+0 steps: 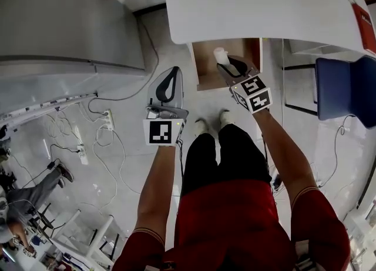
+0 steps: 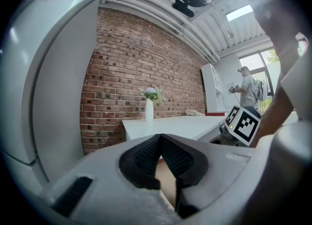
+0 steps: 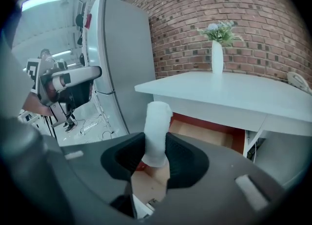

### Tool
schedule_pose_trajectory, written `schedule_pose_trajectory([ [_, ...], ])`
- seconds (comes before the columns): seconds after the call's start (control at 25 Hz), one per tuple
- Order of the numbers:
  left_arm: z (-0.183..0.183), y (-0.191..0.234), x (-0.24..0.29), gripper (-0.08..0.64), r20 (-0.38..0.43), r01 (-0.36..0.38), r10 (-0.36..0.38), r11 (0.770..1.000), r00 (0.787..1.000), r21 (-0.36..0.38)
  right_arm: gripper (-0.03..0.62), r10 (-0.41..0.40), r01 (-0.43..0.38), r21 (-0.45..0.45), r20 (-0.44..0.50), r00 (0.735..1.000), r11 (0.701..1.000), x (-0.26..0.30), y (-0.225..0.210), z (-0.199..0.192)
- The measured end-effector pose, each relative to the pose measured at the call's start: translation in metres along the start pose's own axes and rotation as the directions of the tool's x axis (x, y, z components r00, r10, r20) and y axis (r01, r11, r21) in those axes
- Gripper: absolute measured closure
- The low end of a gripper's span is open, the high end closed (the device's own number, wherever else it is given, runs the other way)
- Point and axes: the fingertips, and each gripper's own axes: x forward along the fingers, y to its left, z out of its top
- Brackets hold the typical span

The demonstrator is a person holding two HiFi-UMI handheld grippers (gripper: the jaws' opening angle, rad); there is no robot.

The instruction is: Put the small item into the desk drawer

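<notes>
The small item is a white cylinder (image 1: pixel 221 56) (image 3: pixel 157 130). My right gripper (image 1: pixel 229 65) (image 3: pixel 157 143) is shut on its lower part and holds it upright, just over the open desk drawer (image 1: pixel 205 64) (image 3: pixel 209 132). The drawer has a bare wooden bottom and reddish sides and hangs under the white desk (image 1: pixel 258 5) (image 3: pixel 229 92). My left gripper (image 1: pixel 169 79) (image 2: pixel 160 141) hovers to the left of the drawer, over the floor. Its black pads meet at the tips with nothing between them.
A tall grey cabinet (image 1: pixel 59 23) (image 3: pixel 122 58) stands left of the desk. A blue chair (image 1: pixel 348 87) is at the right. Cables and a power strip (image 1: pixel 108 121) lie on the floor. A white vase with flowers (image 3: pixel 217 55) (image 2: pixel 149 108) stands on the desk. A person (image 2: pixel 247 88) stands far off.
</notes>
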Motion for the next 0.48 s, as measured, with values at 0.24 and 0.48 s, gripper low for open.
schedule_pose_trajectory([
  [0.24,-0.030,0.011,0.014,0.555,-0.028,-0.025,0.025,1.000,0.999,-0.016,0.453,-0.001,0.000,-0.020,-0.062,0.998,1.000,0.038,-0.022,-0.022],
  [0.48,-0.051,0.021,0.021,0.555,-0.048,-0.046,0.045,0.999,0.998,-0.025,0.453,-0.019,0.017,-0.015,-0.127,0.992,1.000,0.076,-0.044,-0.043],
])
